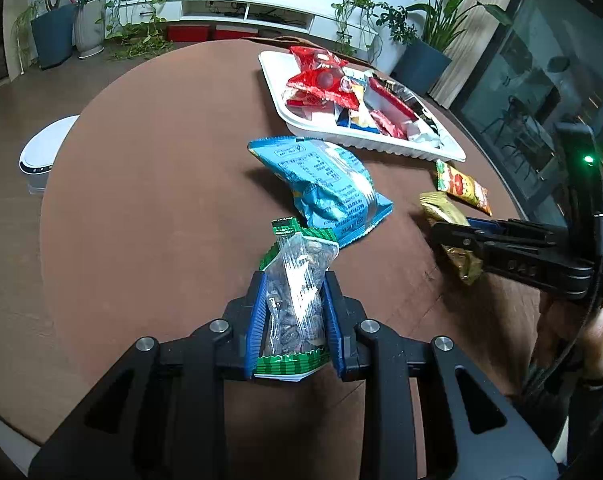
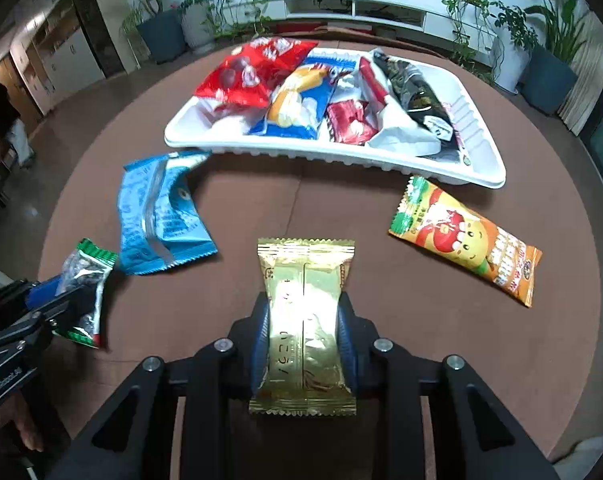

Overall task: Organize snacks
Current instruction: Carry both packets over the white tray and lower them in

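Note:
My left gripper is shut on a green-edged clear packet of dark snacks, held above the brown round table. It also shows in the right wrist view. My right gripper is shut on a gold foil packet, which also shows in the left wrist view. A white tray at the far side holds several snack packets, also seen in the left wrist view. A blue bag and an orange packet lie on the table.
The blue bag lies just beyond the left gripper, the orange packet near the tray's corner. A white bin stands on the floor left of the table. Plants and a TV shelf line the far wall.

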Demonstrator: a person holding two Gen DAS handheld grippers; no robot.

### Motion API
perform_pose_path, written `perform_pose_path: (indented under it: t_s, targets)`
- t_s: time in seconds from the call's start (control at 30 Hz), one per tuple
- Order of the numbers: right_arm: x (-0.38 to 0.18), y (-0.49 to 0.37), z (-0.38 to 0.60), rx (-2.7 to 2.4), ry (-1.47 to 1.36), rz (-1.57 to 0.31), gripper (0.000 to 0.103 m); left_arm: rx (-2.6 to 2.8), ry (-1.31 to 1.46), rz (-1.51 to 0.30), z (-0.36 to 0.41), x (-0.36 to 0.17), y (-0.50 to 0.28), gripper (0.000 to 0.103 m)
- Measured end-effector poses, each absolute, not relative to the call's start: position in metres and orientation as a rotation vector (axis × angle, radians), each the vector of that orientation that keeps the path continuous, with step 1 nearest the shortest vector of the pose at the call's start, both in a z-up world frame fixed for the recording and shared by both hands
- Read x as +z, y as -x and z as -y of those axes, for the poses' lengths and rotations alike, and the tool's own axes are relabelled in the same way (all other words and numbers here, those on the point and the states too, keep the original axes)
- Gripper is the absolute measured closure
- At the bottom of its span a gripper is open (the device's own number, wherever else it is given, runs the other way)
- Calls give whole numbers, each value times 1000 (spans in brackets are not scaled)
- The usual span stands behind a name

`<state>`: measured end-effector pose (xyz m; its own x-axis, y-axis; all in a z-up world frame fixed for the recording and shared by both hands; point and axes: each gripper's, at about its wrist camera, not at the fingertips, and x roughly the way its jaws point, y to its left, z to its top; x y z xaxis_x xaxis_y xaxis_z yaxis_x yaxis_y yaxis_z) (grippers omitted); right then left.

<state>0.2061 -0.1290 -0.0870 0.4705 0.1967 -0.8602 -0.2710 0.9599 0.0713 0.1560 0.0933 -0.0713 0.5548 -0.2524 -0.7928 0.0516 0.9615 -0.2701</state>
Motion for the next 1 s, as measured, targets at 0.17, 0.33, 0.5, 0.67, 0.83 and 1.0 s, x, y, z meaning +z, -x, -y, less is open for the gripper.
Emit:
perform_pose_path:
  t_s: [0.17,0.33,0.5,0.67,0.83,1.0]
  targets:
    - [-64,-200,170,303,-73,-987,70,-200,260,-943,-98,-59,-155,78]
    - [-39,-209,241,239,-239,-930,70,-195,287,-911,-107,-42,-162,78]
    - [-17,-224,302,151,-323,-860,70,-199,288,-863,-112,-13,-183,78]
    - [23,-251,319,168,-331,-763,70,-238,225,-792,-91,32,-227,78]
    - [53,-285,273,275,-229,-711,70,-290,177,-772,-57,59,-284,78]
    - [41,-329,238,317,-161,-759,70,-338,152,-816,-23,51,-336,78]
